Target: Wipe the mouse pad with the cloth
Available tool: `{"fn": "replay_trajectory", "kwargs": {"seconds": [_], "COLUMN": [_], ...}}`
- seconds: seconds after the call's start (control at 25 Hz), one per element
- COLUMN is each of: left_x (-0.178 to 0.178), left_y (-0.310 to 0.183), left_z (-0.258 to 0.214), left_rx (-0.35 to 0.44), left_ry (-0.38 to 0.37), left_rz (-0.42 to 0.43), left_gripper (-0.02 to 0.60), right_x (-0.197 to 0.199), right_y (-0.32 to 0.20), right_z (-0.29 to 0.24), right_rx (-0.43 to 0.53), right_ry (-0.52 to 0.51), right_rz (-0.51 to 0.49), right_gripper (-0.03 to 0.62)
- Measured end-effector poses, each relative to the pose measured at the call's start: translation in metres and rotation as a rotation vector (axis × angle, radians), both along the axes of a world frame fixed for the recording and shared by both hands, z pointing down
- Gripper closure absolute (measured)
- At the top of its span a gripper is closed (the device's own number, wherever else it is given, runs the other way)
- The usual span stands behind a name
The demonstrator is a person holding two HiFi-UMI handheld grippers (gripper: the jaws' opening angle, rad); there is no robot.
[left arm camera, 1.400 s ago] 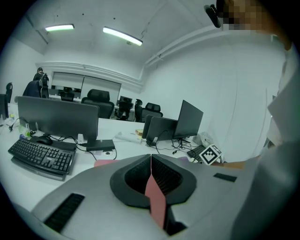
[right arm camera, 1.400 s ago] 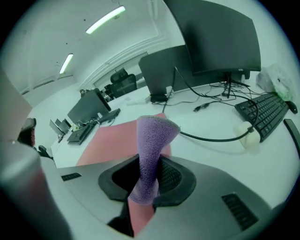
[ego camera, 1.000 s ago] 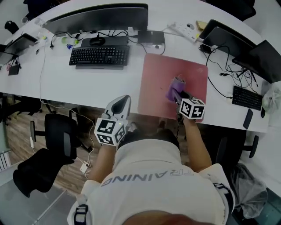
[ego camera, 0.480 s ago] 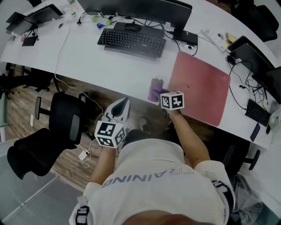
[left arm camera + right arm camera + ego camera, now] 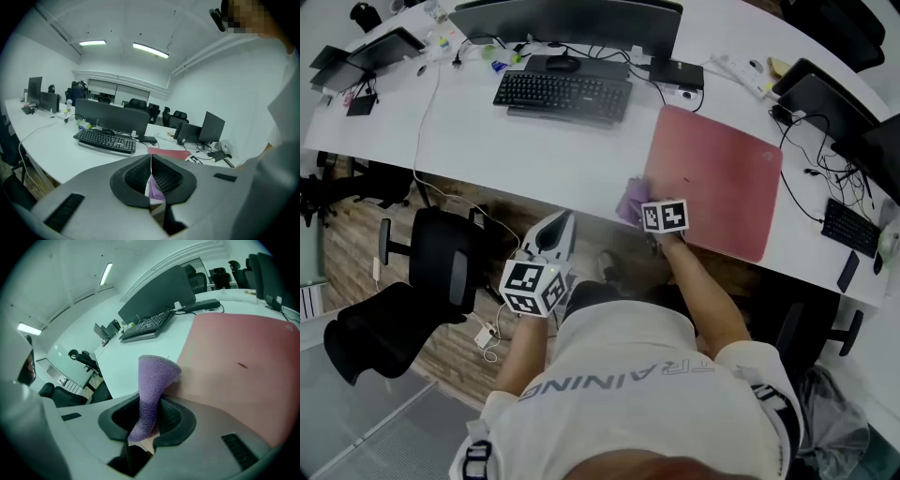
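Right gripper [image 5: 645, 210] was clamped on the purple cloth [image 5: 629, 199], with the cloth's free end at the near left edge of the red mouse pad [image 5: 722, 178]. Left gripper [image 5: 562, 220] hung clear of the white desk [image 5: 487, 131], jaws closed together, holding nothing.

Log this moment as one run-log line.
right gripper: shut on cloth | cloth: at mouse pad left edge | left gripper: shut, off desk

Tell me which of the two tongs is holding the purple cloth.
The right tongs: they are shut on the purple cloth at the mouse pad's left edge. The left tongs are shut on nothing, held off the desk.
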State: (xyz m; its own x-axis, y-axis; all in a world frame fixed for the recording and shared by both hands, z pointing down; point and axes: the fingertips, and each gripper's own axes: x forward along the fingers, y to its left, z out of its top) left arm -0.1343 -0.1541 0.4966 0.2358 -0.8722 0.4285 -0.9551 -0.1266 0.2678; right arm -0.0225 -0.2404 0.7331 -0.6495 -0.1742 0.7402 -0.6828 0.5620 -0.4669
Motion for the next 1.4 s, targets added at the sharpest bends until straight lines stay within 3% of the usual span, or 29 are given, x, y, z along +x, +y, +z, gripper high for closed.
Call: {"fn": "replay_trajectory", "kwargs": {"seconds": [0.56, 1.12, 1.4], "left_x": [0.140, 0.291, 0.340], "left_y": [-0.038, -0.069, -0.076], "left_z": [-0.012, -0.021, -0.027], "left_rx": [0.014, 0.064, 0.090], "left_ry": [-0.001, 0.035, 0.051], "left_rz": [0.126, 0.332, 0.388], "left_gripper": [0.549, 0.549, 0.549], "right_x": [0.160, 0.367, 0.456], "right_y": [-0.015, -0.011, -0.002], "right_z": [-0.001, -0.001, 0.000], "right_rx": [-0.021, -0.017, -0.023], "right_ry": [-0.004, 0.057, 0.094], "right_rz": [0.118, 0.394, 0.521], "right_gripper": [0.488, 0.488, 0.488]}}
